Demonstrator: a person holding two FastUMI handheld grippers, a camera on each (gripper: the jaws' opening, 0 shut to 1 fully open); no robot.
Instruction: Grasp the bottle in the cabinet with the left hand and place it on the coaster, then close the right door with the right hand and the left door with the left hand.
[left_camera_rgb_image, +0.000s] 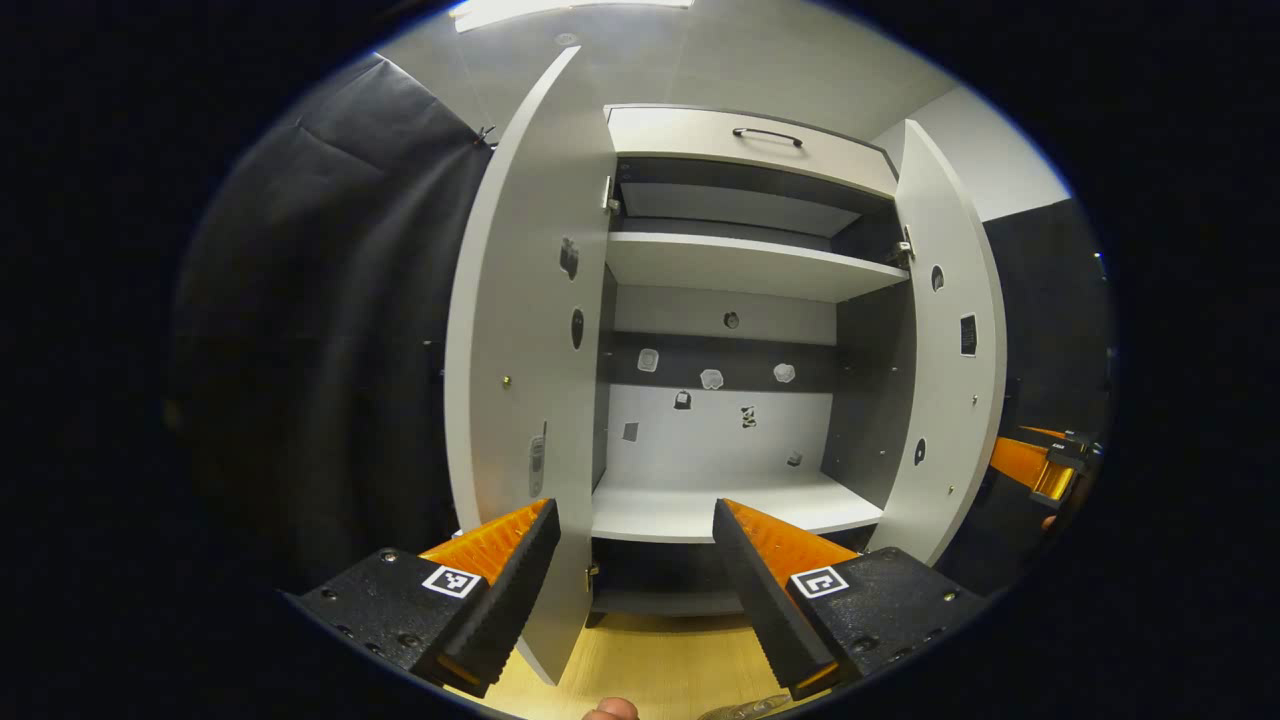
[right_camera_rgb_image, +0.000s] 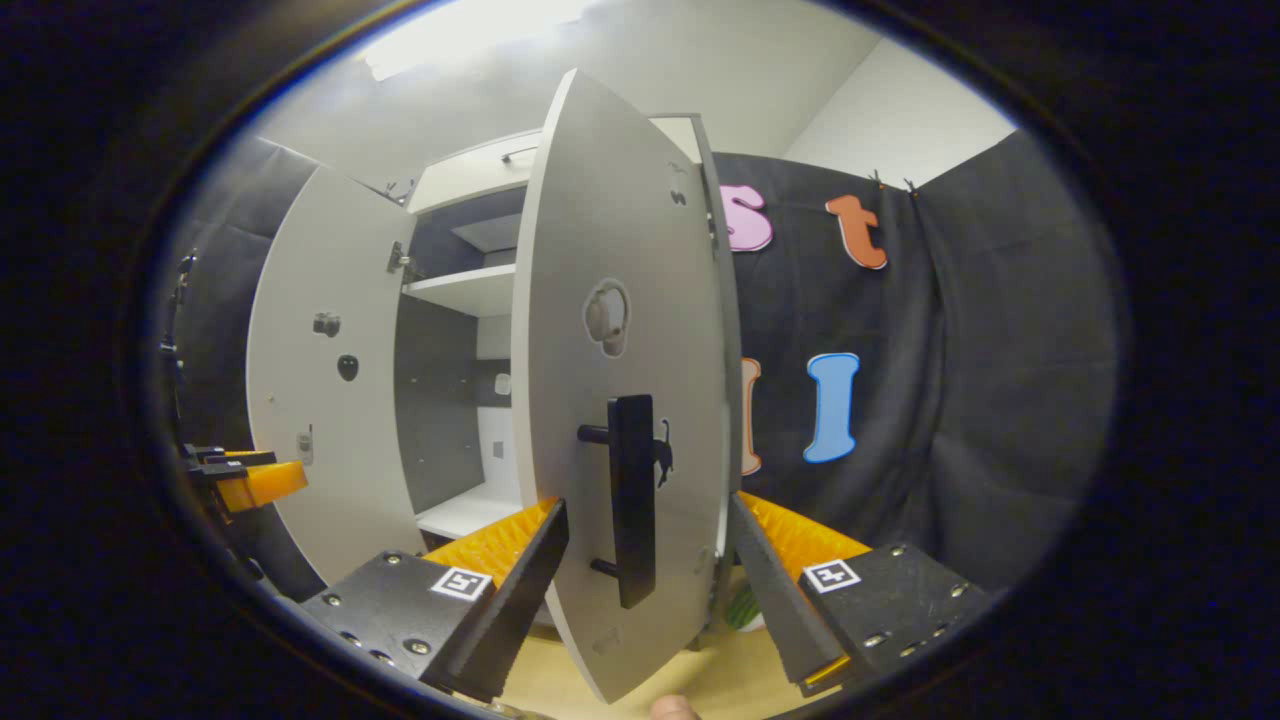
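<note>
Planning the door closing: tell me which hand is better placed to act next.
Right. The right gripper is open with the right door and its handle between the jaws. The left gripper faces the cabinet shelf, beside the left door.

Black cloth wall (right_camera_rgb_image: 980, 380) hangs behind and to both sides, creased. White upper wall (right_camera_rgb_image: 890, 110) and pale ceiling (left_camera_rgb_image: 780, 60) with a bright light panel (left_camera_rgb_image: 560, 10). Light wood counter (left_camera_rgb_image: 660, 670) below.

Black cloth (left_camera_rgb_image: 330, 330) drapes the booth wall left of the tongs, with a pale ceiling (left_camera_rgb_image: 760, 60) overhead. A light wooden table (left_camera_rgb_image: 650, 660) lies beneath them; small stickers (left_camera_rgb_image: 711, 379), apparently, dot the back panel.
</note>
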